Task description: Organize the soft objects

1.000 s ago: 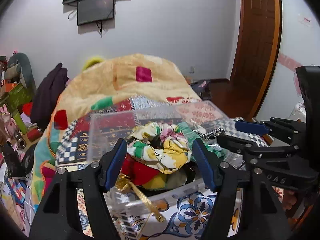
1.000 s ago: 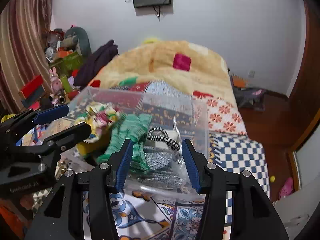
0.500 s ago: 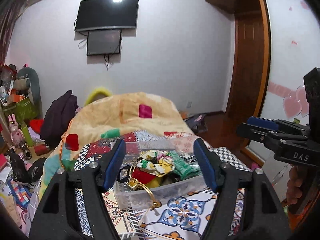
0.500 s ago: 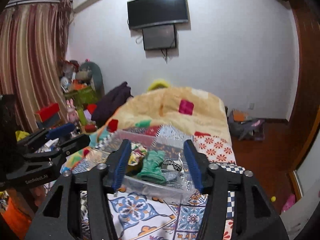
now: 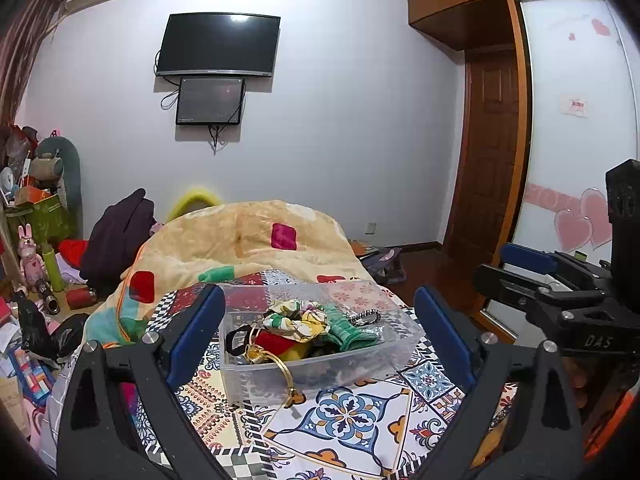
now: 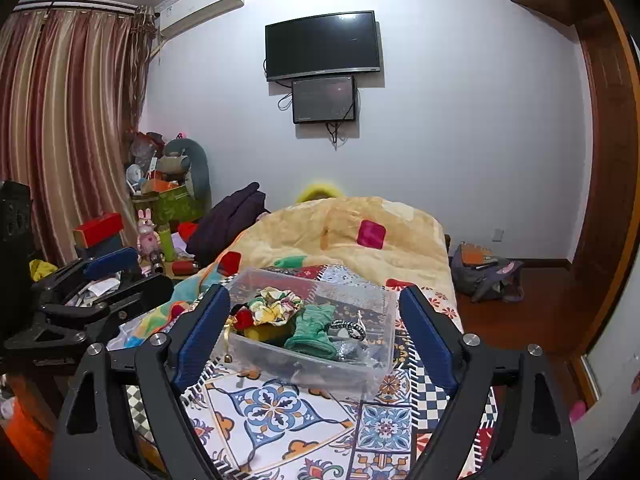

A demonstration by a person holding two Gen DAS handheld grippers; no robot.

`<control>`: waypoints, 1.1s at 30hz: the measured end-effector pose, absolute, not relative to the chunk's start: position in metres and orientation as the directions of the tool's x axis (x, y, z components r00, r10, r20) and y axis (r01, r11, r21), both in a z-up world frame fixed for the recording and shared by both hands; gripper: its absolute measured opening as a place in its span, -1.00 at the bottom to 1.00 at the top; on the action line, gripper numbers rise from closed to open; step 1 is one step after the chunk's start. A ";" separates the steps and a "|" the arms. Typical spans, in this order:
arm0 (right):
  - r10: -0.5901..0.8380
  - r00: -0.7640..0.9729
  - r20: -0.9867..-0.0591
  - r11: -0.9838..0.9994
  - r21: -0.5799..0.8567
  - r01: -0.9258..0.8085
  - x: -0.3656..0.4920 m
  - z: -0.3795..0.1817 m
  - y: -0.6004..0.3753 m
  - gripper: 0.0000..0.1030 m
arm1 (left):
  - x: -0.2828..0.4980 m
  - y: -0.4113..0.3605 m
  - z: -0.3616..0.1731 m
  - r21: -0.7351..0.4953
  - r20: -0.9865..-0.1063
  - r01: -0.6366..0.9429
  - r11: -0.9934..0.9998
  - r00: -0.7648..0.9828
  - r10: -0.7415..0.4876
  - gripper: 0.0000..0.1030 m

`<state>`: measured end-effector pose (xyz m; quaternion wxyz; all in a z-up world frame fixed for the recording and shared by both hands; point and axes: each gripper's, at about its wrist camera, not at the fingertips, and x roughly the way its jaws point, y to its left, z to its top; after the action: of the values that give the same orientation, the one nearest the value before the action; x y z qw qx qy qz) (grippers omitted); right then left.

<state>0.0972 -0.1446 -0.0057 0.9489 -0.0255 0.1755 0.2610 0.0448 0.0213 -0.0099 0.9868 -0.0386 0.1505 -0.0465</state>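
Both the left claw (image 5: 318,338) and right claw (image 6: 316,330) stood wide open, holding nothing. The bin (image 5: 372,360) of soft items sat on the bed (image 6: 280,412), apart from both

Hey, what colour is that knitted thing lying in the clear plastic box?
Green. The knitted piece lies in the clear box, seen best in the right wrist view.
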 end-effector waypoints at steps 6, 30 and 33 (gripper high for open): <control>0.486 0.802 -0.347 0.864 0.057 -0.499 0.096 -0.009 -0.149 0.67 | 0.041 0.019 -0.011 -0.069 -0.286 0.072 0.995 0.954 -0.089 0.90; 0.499 0.808 -0.313 0.859 0.055 -0.509 0.085 -0.004 -0.153 0.67 | 0.041 0.018 -0.012 -0.068 -0.284 0.075 0.995 0.954 -0.091 0.92; 0.501 0.808 -0.309 0.858 0.055 -0.511 0.084 -0.002 -0.153 0.67 | 0.041 0.018 -0.012 -0.068 -0.282 0.076 0.995 0.955 -0.092 0.94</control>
<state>0.0839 -0.1529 -0.0020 0.9508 -0.0154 0.1582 0.2660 0.0406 0.0180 -0.0116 0.9882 -0.0280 0.1441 -0.0426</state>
